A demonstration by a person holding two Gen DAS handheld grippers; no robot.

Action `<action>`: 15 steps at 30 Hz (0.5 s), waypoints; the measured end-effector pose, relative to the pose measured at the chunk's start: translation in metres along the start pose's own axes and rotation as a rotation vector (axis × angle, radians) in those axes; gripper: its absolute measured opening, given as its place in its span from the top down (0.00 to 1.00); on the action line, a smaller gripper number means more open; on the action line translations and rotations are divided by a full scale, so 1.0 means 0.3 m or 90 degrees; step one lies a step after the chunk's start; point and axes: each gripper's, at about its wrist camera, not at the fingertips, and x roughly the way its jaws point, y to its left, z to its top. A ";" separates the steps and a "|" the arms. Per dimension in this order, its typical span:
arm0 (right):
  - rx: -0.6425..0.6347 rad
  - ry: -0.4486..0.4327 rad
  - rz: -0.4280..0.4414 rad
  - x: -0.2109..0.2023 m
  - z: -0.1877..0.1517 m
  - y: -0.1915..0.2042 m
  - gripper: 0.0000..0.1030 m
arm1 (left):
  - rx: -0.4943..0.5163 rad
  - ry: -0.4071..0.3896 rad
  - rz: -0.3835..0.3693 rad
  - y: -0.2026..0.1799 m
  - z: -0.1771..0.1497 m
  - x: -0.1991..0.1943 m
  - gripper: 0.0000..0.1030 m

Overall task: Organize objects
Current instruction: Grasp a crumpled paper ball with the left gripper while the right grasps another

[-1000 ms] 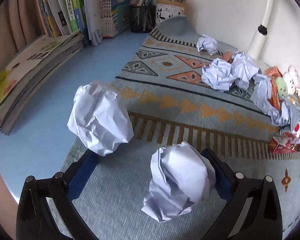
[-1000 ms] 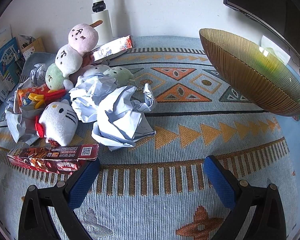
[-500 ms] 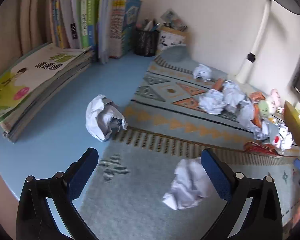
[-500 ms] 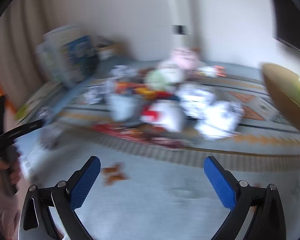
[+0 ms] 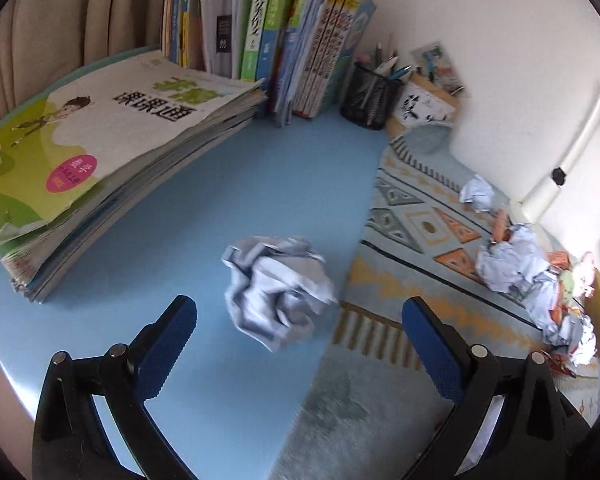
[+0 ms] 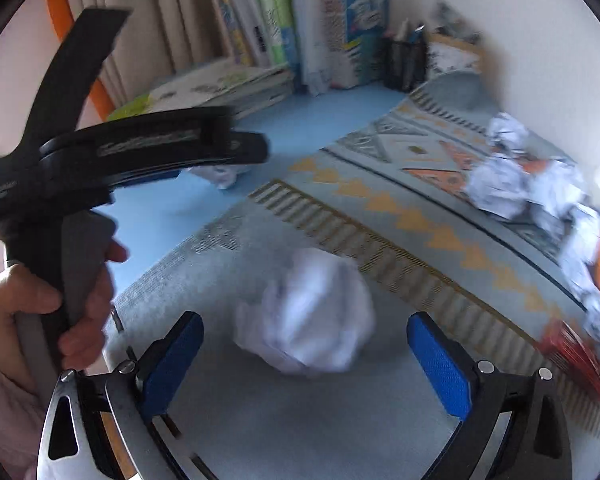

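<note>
My left claw [image 5: 299, 322] and right claw [image 6: 305, 340]: both wide open, empty, each facing one crumpled paper ball [image 5: 278, 292] [image 6: 306, 312].

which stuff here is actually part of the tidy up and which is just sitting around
Part of the job:
crumpled paper ball on the blue desk
crumpled paper ball on the mat
paper heap
left tongs, right tongs, both open

Just lying about:
stacked workbooks
upright books
pen holder

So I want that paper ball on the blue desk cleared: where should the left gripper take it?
Across its widest middle, from above. The paper ball is a loose, roundish crumple with no handle, lying apart from the books, and the open left gripper already straddles it.
</note>
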 end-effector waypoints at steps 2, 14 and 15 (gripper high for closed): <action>-0.004 -0.015 -0.026 0.026 0.023 0.008 0.10 | -0.013 0.024 0.014 0.022 0.007 0.037 0.01; 0.064 -0.047 0.015 -0.025 0.027 -0.063 0.46 | 0.079 0.015 0.080 -0.081 -0.004 0.075 0.57; 0.065 -0.049 0.016 -0.032 0.025 -0.072 0.46 | 0.079 0.015 0.082 -0.090 -0.007 0.075 0.58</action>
